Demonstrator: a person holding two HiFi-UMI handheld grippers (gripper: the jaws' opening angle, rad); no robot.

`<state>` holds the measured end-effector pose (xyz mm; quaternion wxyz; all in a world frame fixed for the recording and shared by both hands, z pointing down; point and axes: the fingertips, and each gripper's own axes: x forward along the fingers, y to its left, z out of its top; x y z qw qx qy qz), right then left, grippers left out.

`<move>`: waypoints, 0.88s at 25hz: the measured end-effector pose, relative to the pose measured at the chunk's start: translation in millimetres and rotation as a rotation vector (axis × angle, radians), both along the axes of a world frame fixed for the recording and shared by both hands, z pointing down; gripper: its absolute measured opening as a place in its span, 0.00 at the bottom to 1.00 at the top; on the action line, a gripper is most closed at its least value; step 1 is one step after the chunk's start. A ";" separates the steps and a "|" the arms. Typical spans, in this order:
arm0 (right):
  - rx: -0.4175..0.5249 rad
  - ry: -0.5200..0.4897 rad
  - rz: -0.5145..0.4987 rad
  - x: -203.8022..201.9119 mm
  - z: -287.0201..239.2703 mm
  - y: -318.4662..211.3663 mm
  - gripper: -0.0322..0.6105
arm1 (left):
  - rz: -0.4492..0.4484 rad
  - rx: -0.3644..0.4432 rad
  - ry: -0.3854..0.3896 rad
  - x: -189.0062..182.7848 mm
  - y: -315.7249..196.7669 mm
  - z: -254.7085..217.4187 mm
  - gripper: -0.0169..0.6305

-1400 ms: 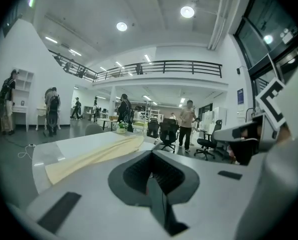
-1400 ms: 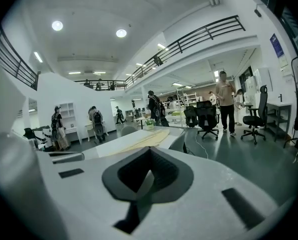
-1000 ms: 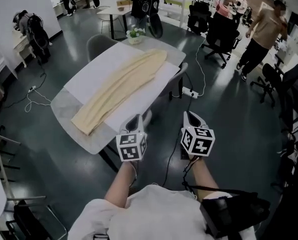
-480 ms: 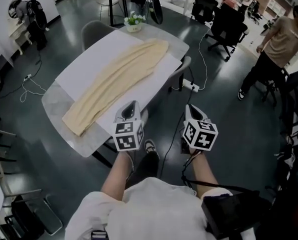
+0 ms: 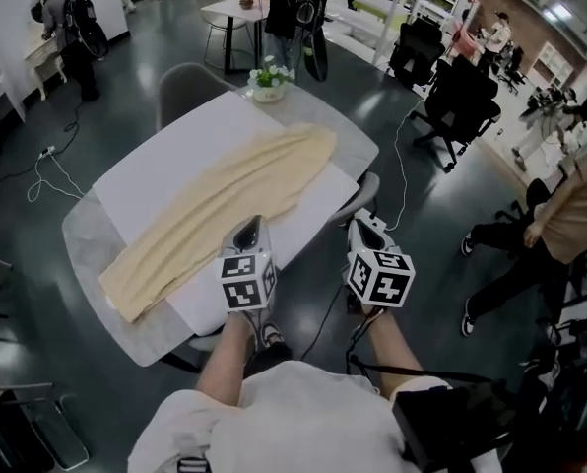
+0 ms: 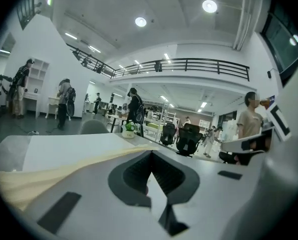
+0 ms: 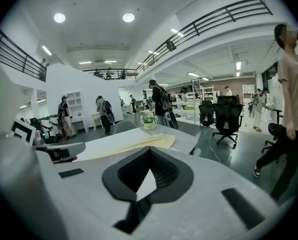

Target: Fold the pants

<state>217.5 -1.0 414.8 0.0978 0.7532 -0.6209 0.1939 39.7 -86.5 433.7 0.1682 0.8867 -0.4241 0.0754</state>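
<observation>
While both claws are up in front of me with nothing in them, my left gripper (image 5: 249, 228) is pinched fully together over the near edge of the table (image 5: 82, 264), just beside the pants (image 5: 225, 210). My right gripper (image 5: 365, 227) is closed up the same way, out past that edge and above the floor. The pants are cream and laid out long and flat across the white sheet (image 5: 170, 151). Their wider end points to the far right corner, near the little flower pot (image 5: 267, 79) at the far edge.

White shirt (image 5: 303, 417), grey tongs (image 5: 250, 229), black-and-white marker cubes (image 5: 248, 282)
</observation>
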 end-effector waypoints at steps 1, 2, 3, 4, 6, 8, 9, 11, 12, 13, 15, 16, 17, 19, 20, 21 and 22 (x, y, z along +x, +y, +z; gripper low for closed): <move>0.001 0.009 -0.014 5.1 -4.5 -17.9 0.04 | -0.016 -0.004 0.008 2.9 -14.6 -1.1 0.03; 0.002 0.015 -0.029 9.1 -7.8 -35.0 0.04 | -0.031 -0.008 0.014 5.1 -28.9 -1.8 0.03; 0.002 0.020 -0.043 12.5 -9.7 -50.8 0.04 | -0.045 -0.013 0.019 7.3 -42.3 -2.1 0.03; 0.000 0.024 -0.056 16.0 -9.9 -64.5 0.04 | -0.057 -0.018 0.021 10.0 -54.0 -1.7 0.03; -0.011 0.023 -0.073 24.8 -5.6 -85.2 0.04 | -0.069 -0.026 0.015 16.8 -71.3 1.1 0.03; -0.024 0.012 -0.078 34.4 0.2 -100.8 0.04 | -0.074 -0.031 0.001 22.3 -82.3 4.3 0.03; -0.030 0.007 -0.080 38.4 2.6 -107.9 0.04 | -0.077 -0.033 -0.007 23.6 -86.4 5.4 0.03; -0.044 0.003 -0.090 42.7 7.4 -121.6 0.04 | -0.088 -0.037 -0.022 22.1 -93.3 8.3 0.03; -0.050 0.000 -0.099 42.9 10.2 -129.2 0.04 | -0.100 -0.039 -0.028 19.3 -97.4 10.6 0.03; -0.056 -0.003 -0.111 41.8 13.4 -138.0 0.04 | -0.116 -0.043 -0.033 15.7 -102.5 13.5 0.03; -0.066 -0.009 -0.147 36.4 19.9 -159.1 0.04 | -0.159 -0.059 -0.030 7.6 -114.5 20.8 0.03; -0.069 -0.010 -0.169 32.8 22.7 -170.7 0.04 | -0.182 -0.070 -0.026 4.4 -120.5 24.8 0.03; -0.073 -0.011 -0.193 29.3 25.1 -182.7 0.04 | -0.204 -0.081 -0.023 2.1 -126.2 28.9 0.03; -0.076 -0.014 -0.244 23.4 29.9 -209.1 0.04 | -0.244 -0.096 -0.028 -0.4 -138.0 36.7 0.03; -0.077 -0.016 -0.272 21.0 32.4 -224.1 0.04 | -0.265 -0.099 -0.036 -1.3 -144.9 40.0 0.03; -0.078 -0.019 -0.301 18.6 35.3 -239.9 0.04 | -0.288 -0.101 -0.045 -2.1 -152.2 42.9 0.03; -0.080 -0.023 -0.331 16.2 38.4 -255.6 0.04 | -0.313 -0.103 -0.054 -2.9 -159.4 45.5 0.03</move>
